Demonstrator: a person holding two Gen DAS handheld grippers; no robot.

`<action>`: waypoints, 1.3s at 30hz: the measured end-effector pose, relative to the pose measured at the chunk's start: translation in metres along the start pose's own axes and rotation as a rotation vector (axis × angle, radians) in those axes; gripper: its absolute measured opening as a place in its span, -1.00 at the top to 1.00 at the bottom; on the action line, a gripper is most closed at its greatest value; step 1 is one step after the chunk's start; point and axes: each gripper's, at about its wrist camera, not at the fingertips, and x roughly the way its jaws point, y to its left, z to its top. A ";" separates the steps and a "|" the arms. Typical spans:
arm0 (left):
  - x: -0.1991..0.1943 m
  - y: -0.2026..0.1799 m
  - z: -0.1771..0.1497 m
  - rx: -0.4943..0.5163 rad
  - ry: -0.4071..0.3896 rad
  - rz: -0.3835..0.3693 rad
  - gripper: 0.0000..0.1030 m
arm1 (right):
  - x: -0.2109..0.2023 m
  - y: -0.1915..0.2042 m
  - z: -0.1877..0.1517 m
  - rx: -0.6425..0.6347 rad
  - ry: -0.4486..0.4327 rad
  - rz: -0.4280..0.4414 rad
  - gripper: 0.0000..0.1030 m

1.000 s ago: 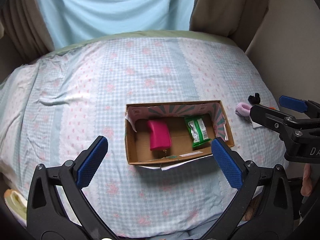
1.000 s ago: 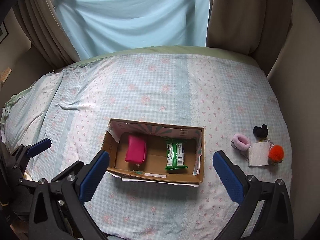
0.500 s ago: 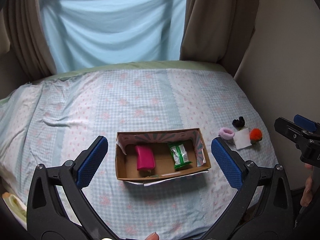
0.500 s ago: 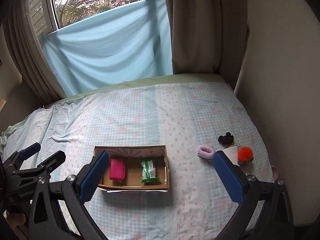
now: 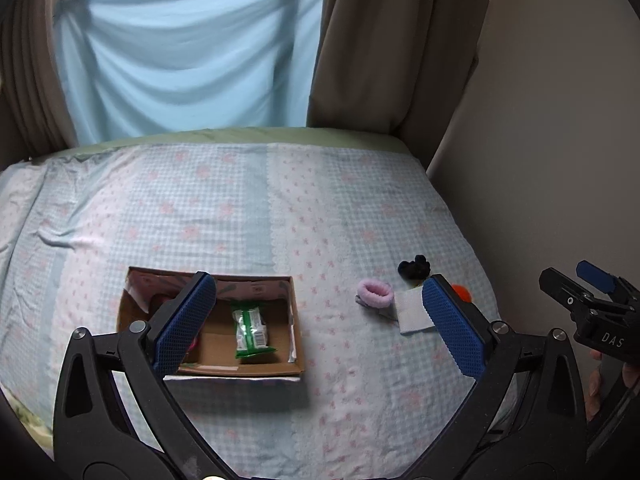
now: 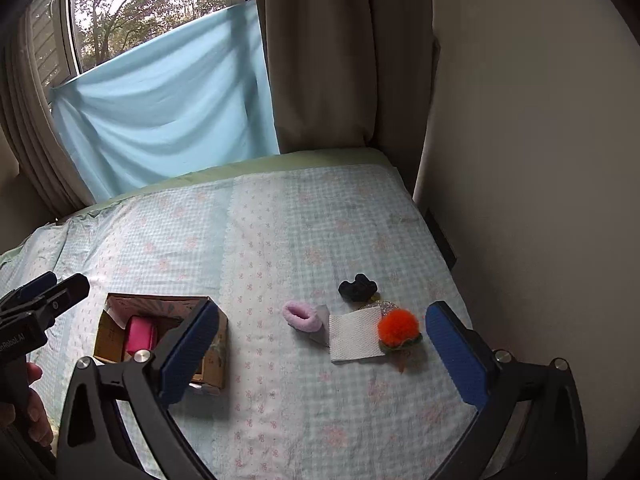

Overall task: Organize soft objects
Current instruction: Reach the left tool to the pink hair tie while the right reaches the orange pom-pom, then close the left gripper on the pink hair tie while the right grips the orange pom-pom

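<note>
Right tongs (image 6: pixel 320 354), jaws wide and empty, poised above the bed (image 6: pixel 280 232) with a cluster of small soft items lying between the pads. Left tongs (image 5: pixel 316 330), likewise wide and empty, held over the box (image 5: pixel 296 320); each tool shows at the edge of the other's view.

Loose items, right of the box and well apart from it: pink scrunchie (image 6: pixel 302 316); white pad (image 6: pixel 354 334) just beside it, overlapping a grey scrap; orange pom-pom (image 6: pixel 399 327) resting on the pad's right edge, with something green under it; black scrunchie (image 6: pixel 357 287) just behind. A glittery bit shows between the black scrunchie and the pom-pom; what it is cannot be told.

Box contents: magenta pouch (image 6: pixel 140 334) at left, green packet (image 5: pixel 250 330) at right, floor bare between them.

Handling, as judged: all four loose items look very light and compressible, so a firm close should be harmless. The scrunchies offer a ring to pinch across one side. The pom-pom will likely squash and may slip; grip through its middle. The pad lies flat on soft bedding, so take it at a free corner. The packet's film looks slick.
</note>
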 end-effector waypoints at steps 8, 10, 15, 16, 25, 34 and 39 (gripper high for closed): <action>0.083 -0.067 -0.023 -0.023 0.060 -0.034 -0.99 | 0.068 -0.064 -0.016 0.043 0.033 0.007 -1.00; 0.109 -0.081 -0.031 0.000 0.084 -0.031 -0.99 | 0.089 -0.075 -0.024 0.069 0.047 0.002 -1.00; 0.182 -0.103 -0.057 0.053 0.134 -0.033 -0.99 | 0.146 -0.102 -0.046 0.139 0.086 0.000 -1.00; 0.195 -0.107 -0.062 0.064 0.142 -0.034 -0.99 | 0.157 -0.107 -0.050 0.148 0.095 -0.003 -1.00; 0.310 -0.119 -0.103 0.136 0.207 -0.027 -0.99 | 0.243 -0.137 -0.089 0.239 0.155 -0.015 -1.00; 0.370 -0.105 -0.117 0.119 0.223 -0.017 -0.98 | 0.287 -0.142 -0.113 0.286 0.186 -0.028 -0.83; 0.382 -0.101 -0.120 0.115 0.231 -0.032 -0.77 | 0.297 -0.144 -0.117 0.304 0.196 -0.035 -0.55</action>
